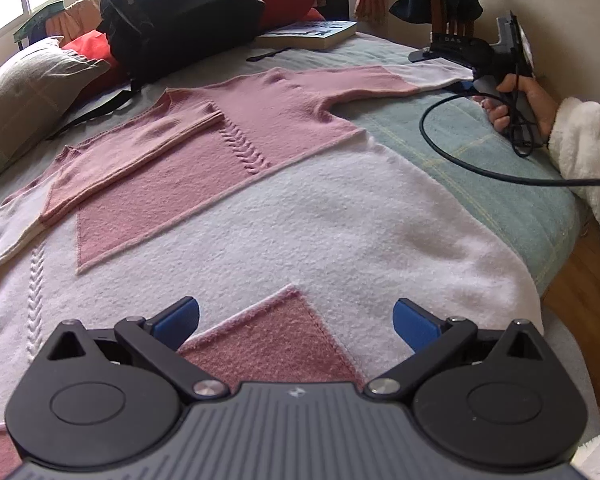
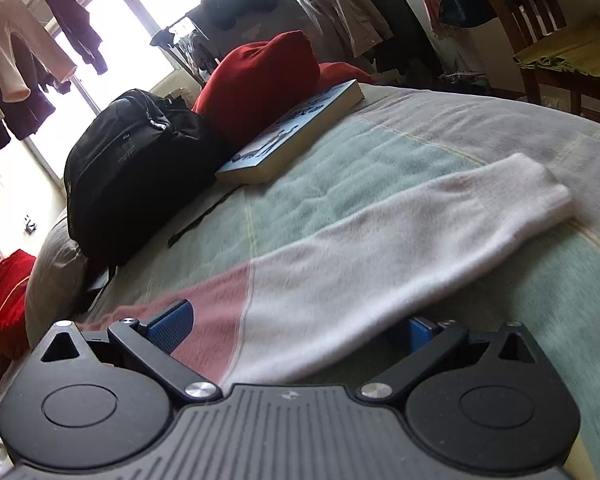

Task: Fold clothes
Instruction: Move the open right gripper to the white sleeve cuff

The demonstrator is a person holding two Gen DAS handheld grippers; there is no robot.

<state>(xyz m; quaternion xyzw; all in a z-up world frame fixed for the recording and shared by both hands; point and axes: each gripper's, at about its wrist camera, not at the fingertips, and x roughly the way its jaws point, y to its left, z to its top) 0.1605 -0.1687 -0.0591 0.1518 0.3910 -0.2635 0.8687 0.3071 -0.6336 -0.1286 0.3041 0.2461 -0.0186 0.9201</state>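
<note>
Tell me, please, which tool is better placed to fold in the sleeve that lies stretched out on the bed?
The right tool: its open fingers already straddle the outstretched sleeve. The left tool is open over the sweater's hem, far from that sleeve.

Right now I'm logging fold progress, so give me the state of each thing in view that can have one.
Sweater: spread flat on the bed, body unfolded.
Left sleeve: folded in across the chest.
Right sleeve: stretched straight out on the blanket, not yet folded.
Left gripper: open, above the hem.
Right gripper: open, straddling the right sleeve.
Book: closed, lying flat.
Backpack: lying on its side.
</note>
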